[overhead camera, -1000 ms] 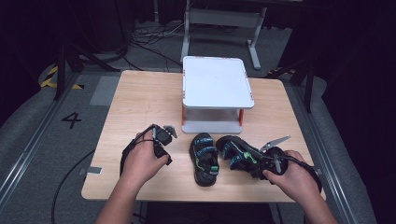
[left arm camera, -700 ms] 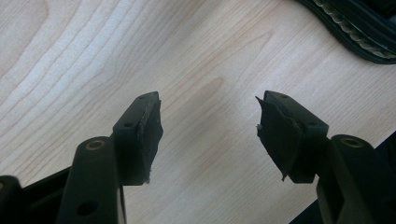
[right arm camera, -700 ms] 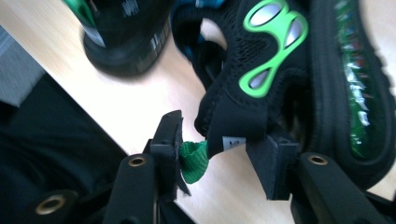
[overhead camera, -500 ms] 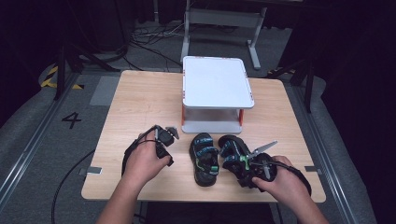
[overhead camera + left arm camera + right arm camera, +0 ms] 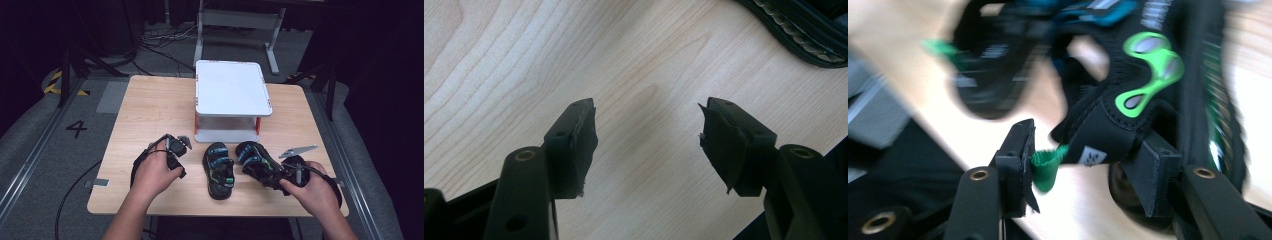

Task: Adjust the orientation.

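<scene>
Right gripper view: your right gripper (image 5: 1083,165) has its jaws around the heel strap of the right sandal (image 5: 1143,85). The little green loop (image 5: 1047,167) at the back of the strap touches one jaw pad.
Grip: the jaws look close around the strap, but the picture is blurry, so you cannot tell if they pinch it tight yet. Squeeze the thick black strap, not just the thin green loop, which could slip out.
Where the sandal is: in the high view the right sandal (image 5: 257,162) lies on the table (image 5: 150,110), near the front edge, slanted, with its heel at your right hand (image 5: 312,192).
Its partner: the left sandal (image 5: 218,170) lies flat just beside it, toe pointing away from you. The two are close, so lift straight up first and do not bump it.
Lift tip: the sandal will hang down from its heel strap and may swing. Move slowly.
Left gripper: in the left gripper view your left gripper (image 5: 646,135) has its jaws wide apart with nothing between them, low over the bare wood. Keep it there, out of the way.
Rack: the white rack (image 5: 232,90) stands just behind the sandals. It looks like the place for them.
</scene>
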`<state>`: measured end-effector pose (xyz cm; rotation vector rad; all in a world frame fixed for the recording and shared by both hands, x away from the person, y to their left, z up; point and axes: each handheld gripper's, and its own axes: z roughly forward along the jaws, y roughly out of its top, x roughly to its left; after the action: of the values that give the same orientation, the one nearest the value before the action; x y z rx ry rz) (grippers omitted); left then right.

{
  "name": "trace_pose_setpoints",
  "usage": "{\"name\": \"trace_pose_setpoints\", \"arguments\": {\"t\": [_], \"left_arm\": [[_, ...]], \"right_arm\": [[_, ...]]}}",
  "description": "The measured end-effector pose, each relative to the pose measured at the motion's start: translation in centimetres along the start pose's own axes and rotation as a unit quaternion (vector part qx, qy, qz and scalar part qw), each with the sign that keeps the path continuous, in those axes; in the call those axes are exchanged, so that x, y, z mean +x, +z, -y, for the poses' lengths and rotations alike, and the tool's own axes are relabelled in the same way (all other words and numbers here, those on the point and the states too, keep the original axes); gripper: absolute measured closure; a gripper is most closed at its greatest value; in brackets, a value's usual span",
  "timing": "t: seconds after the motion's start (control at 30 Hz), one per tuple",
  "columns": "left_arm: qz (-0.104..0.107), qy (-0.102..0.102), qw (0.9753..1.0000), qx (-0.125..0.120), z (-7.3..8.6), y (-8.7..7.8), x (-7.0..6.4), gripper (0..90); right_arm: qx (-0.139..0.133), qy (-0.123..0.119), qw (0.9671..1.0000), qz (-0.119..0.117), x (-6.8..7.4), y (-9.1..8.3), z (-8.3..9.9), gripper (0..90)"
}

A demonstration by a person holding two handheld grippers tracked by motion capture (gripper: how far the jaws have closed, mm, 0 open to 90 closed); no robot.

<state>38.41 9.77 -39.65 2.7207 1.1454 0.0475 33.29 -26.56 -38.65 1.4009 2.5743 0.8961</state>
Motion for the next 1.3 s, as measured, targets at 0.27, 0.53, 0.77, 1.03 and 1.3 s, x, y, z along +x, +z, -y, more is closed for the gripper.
{"name": "trace_pose_setpoints", "arguments": {"t": [0.27,0.53,0.77,1.03,1.3], "left_arm": [[0.002,0.002,1.0000,0.003,-0.1,0.1,-0.1,39.2],[0.001,0.001,1.0000,0.002,0.0,0.2,-0.3,39.2],[0.005,0.000,1.0000,0.000,0.2,0.1,-0.2,39.2],[0.004,-0.005,1.0000,-0.001,0.5,-0.1,0.0,39.0],[0.003,-0.020,0.9998,0.001,1.4,0.0,0.1,38.9]], "right_arm": [[-0.006,0.023,0.9960,0.086,-3.3,1.0,0.3,56.1],[-0.034,-0.001,0.9891,0.143,-4.2,1.4,-0.4,53.2],[-0.052,-0.012,0.9861,0.157,-5.3,1.6,-1.0,48.0],[-0.083,0.004,0.9863,0.143,-5.2,-1.6,-1.5,42.4],[-0.028,0.005,0.9900,0.139,-5.8,0.2,-2.1,59.1]]}}
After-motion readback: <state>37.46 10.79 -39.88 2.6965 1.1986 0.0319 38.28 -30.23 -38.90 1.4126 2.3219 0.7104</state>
